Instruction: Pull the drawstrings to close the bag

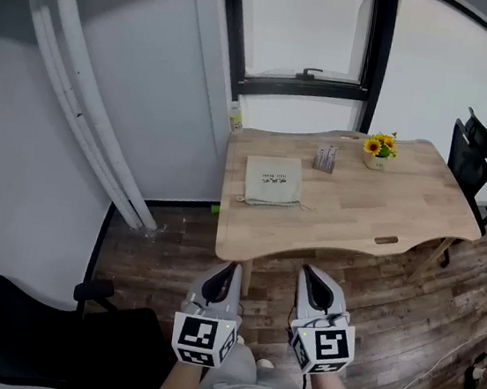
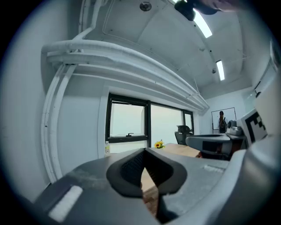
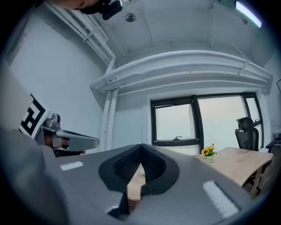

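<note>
left gripper [image 1: 230,272] and right gripper [image 1: 310,275] are being held shut and empty, well short of the bench [image 1: 402,210]. bag [image 1: 274,182] is lying flat at 12 o'clock. jaws are likely needing to be opened before its drawstrings are reached.

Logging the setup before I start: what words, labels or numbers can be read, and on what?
None readable.
Bag: short dark print, too small.
Bottle: yellow label, blurred.
Small box: markings too small.
Left gripper and right gripper cubes: square markers only, no words.
</note>
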`<move>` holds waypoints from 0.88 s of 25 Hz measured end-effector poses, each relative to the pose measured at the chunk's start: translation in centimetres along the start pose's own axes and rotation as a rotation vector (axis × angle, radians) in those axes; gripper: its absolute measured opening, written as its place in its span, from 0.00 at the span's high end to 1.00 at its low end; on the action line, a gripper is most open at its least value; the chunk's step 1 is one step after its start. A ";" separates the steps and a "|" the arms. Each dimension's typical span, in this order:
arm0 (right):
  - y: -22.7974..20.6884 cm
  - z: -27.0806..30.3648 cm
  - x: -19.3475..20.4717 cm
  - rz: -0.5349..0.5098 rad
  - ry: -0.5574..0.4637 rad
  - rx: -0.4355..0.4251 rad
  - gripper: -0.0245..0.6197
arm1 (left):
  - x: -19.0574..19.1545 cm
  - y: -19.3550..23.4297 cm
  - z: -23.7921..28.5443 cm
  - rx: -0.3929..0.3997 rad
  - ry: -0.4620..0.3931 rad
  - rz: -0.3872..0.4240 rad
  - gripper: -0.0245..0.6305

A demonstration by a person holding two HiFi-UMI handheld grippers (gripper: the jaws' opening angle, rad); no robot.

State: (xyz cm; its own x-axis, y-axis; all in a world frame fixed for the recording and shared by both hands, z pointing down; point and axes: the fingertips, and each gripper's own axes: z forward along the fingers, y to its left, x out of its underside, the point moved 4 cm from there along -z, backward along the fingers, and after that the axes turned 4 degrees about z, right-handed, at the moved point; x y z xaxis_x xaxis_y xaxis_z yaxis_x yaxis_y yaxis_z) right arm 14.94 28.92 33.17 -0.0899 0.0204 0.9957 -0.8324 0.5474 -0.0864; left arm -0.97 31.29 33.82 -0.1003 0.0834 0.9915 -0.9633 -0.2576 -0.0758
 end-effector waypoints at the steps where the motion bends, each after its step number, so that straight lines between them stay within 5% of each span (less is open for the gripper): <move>1: 0.0 0.1 0.1 0.002 0.005 0.001 0.96 | 0.1 0.0 0.2 0.013 0.004 -0.005 0.96; 9: -0.6 2.0 0.6 -0.003 -0.001 0.009 0.96 | 0.4 0.4 2.1 0.122 -0.013 -0.026 0.96; 22: -3.1 8.2 1.1 -0.026 0.036 -0.009 0.94 | 1.3 4.6 8.1 0.075 0.001 -0.028 0.96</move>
State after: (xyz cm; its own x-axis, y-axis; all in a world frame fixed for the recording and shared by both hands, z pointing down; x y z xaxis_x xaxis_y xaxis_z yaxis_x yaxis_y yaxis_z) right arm 12.95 20.41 34.28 -0.0486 0.0357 0.9982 -0.8295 0.5553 -0.0602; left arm -3.45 22.38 35.58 -0.0740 0.0928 0.9929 -0.9444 -0.3265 -0.0399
